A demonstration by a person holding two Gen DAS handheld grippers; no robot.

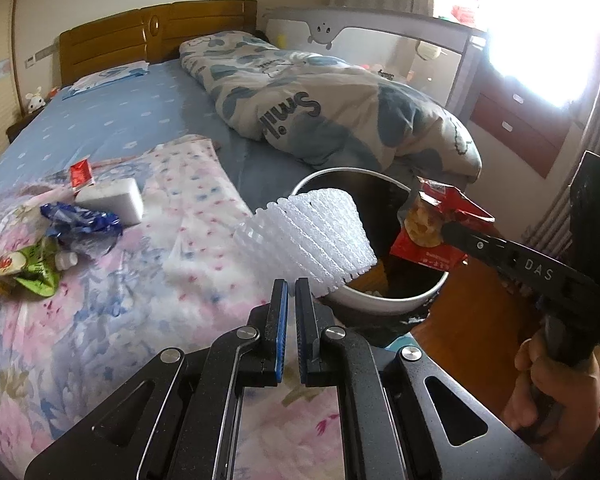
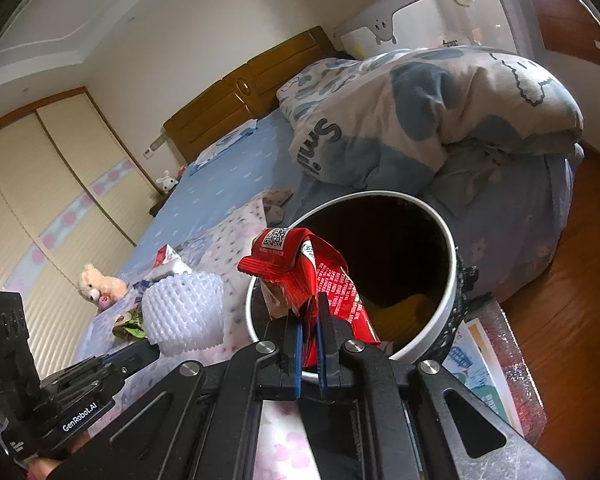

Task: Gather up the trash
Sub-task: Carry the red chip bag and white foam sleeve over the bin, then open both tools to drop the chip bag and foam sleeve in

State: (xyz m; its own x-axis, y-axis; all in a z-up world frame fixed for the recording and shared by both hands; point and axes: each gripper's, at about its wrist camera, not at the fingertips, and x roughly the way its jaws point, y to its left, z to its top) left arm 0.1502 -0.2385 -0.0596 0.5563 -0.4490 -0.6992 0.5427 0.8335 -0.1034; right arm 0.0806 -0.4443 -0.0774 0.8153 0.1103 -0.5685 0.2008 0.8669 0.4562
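Observation:
My left gripper (image 1: 291,286) is shut on the lower edge of a white foam net sleeve (image 1: 312,236), which stands up over the near rim of the white trash bin (image 1: 380,304). The bin has a dark inside and stands by the bed's side. My right gripper (image 2: 310,320) is shut on a crumpled red snack wrapper (image 2: 312,272), held above the bin (image 2: 454,264) mouth. The left wrist view shows that wrapper (image 1: 432,224) at the bin's right rim. On the floral blanket lie a blue wrapper (image 1: 80,220), a green pouch (image 1: 28,268), a white box (image 1: 112,200) and a small red packet (image 1: 82,172).
A rolled blue-and-white duvet (image 1: 320,108) lies on the bed behind the bin. The wooden headboard (image 1: 156,32) is at the far end. A plush toy (image 2: 100,284) sits on the bed. A printed box (image 2: 484,368) lies on the wooden floor (image 2: 572,300) under the bin.

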